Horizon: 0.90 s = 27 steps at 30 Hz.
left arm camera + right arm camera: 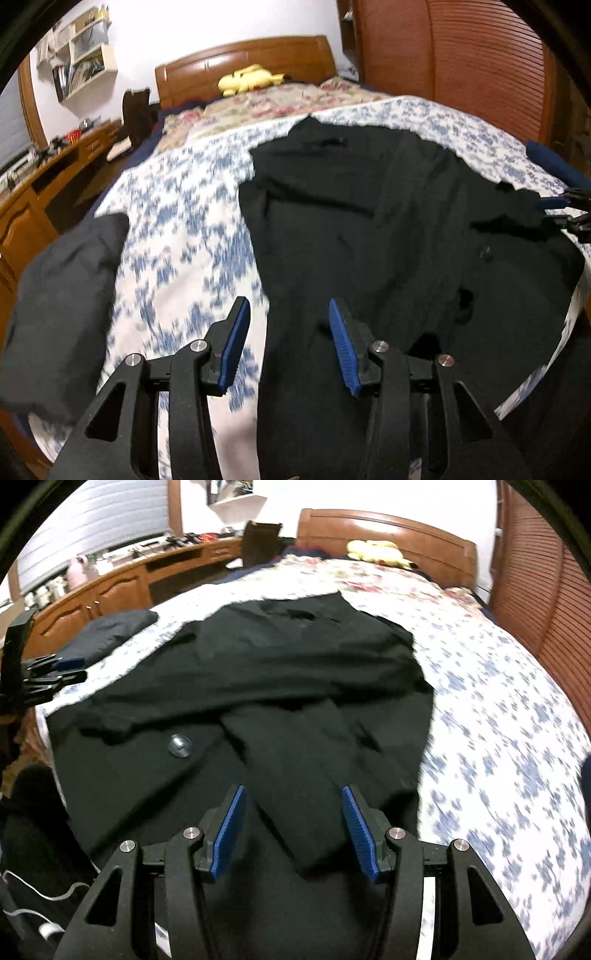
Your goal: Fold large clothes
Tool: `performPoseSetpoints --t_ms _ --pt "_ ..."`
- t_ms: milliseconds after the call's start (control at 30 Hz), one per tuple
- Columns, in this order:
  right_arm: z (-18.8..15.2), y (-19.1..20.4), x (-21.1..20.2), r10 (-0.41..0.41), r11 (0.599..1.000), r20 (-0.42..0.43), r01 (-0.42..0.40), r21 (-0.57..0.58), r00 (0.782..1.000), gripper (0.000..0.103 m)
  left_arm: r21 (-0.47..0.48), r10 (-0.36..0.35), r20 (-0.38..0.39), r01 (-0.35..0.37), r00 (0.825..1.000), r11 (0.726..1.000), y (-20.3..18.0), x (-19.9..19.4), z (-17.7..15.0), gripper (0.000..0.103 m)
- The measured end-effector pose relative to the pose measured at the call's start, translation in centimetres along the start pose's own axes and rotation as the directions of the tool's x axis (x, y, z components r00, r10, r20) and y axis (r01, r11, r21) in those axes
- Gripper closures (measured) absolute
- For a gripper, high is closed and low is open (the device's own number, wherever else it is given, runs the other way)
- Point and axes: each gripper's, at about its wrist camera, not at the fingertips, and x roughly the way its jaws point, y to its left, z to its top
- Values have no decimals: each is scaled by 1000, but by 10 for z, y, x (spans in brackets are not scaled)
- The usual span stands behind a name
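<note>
A large black garment (369, 229) lay spread over the blue-and-white floral bedspread (177, 229), filling the centre and right of the left wrist view and the centre of the right wrist view. It looked only partly folded: one flap or sleeve had been laid across the body, running diagonally down the middle of the right wrist frame, and the cloth was rumpled, with its lower part seeming to hang off the near edge of the bed. A button (180, 745) showed left of centre in that view. Judging by this, most of the folding remained to be done. A second dark garment (62, 295), already bundled into a compact shape, rested at the left edge of the left wrist frame, apart from the black one.

The left gripper (290, 315) angled downward above the garment's left border, its jaws about half open with nothing between them, cloth and bedspread visible below. The right gripper (293, 803) tilted down likewise over the diagonal flap, jaws parted about halfway and empty. Each gripper also appeared at the far side edge of the other's view.
</note>
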Motion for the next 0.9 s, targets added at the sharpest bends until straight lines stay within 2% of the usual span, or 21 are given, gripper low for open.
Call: performPoseSetpoints --t_ms 300,433,633,733,900 --pt "-22 -20 -2 -44 996 -78 50 70 996 47 -49 -7 -63 4 998 999 8 10 -29 58" --pt "-26 -23 1 -38 995 -103 47 84 994 47 -58 -20 -95 14 995 998 9 21 -38 57" --pt "-27 -23 5 -56 996 -124 64 56 991 47 -74 -19 -58 15 998 997 9 21 -44 56" --pt "-31 -26 2 -78 995 -127 85 54 989 47 -52 -15 -34 14 999 999 9 18 -48 56" --pt "-38 -32 -5 -87 993 -139 97 70 986 47 -64 -28 -50 25 998 998 14 11 -48 56"
